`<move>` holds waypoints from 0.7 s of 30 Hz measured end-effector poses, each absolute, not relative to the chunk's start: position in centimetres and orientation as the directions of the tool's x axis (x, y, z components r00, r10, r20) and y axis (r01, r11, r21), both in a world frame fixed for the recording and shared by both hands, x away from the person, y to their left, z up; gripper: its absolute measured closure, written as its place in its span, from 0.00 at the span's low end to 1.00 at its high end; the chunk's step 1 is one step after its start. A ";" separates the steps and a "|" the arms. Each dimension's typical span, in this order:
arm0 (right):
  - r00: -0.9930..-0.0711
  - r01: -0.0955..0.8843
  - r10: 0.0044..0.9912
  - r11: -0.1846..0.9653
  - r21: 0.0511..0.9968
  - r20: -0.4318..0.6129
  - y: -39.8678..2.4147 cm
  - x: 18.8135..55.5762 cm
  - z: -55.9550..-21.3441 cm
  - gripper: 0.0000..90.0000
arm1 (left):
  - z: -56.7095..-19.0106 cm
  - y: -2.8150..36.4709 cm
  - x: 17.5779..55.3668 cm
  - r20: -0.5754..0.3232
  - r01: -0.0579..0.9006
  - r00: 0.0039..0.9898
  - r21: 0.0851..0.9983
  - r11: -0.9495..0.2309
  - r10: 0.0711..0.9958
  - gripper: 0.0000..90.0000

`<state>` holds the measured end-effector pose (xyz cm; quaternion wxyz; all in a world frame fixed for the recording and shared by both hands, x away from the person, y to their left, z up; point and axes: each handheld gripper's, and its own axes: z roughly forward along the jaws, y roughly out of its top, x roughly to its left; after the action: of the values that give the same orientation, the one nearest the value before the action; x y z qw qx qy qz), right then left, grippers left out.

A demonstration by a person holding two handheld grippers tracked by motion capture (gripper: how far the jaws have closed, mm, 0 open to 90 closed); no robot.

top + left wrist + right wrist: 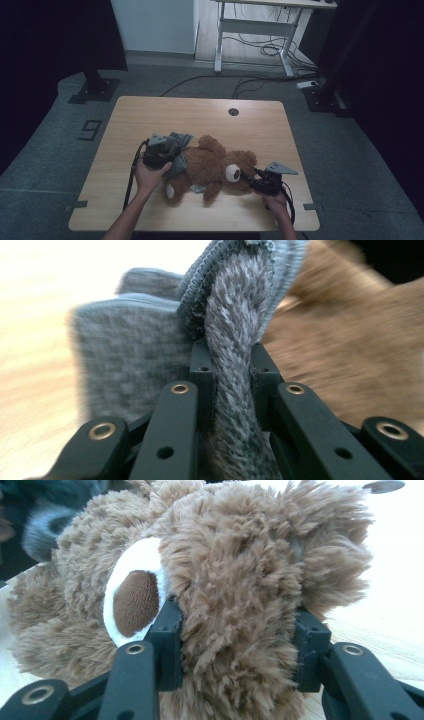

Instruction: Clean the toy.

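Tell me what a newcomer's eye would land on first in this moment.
A brown teddy bear lies on its back mid-table on the wooden table. The right tongs are clamped on its furry head beside the white-and-brown snout. The left tongs pinch a fold of grey knitted garment at the bear's other end.

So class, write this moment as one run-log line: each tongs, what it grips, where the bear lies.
left tongs: shut on grey garment | right tongs: shut on bear head | bear: lying on table
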<state>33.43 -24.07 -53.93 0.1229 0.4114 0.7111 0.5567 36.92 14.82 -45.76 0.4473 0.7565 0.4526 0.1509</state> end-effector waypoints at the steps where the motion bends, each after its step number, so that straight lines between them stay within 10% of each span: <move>1: -0.631 0.446 0.723 0.040 0.894 0.282 -24.1 33.4 -54.0 0.57 | -45.0 14.1 36.5 -0.169 0.525 0.565 0.829 -0.194 0.807 0.86; 9: -0.627 0.449 0.725 0.035 0.893 0.287 -24.0 33.3 -54.0 0.57 | -40.8 5.1 35.0 -0.117 0.392 0.726 0.880 -0.268 0.678 0.86; 21: -0.628 0.442 0.730 0.050 0.895 0.269 -24.1 33.3 -54.0 0.57 | -46.1 -7.2 37.4 -0.087 0.433 0.784 0.786 -0.442 0.614 0.86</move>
<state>33.27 -24.05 -53.97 0.1302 0.4114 0.7127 0.5530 37.39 -7.24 -46.14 0.4271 0.8425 0.3108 0.1059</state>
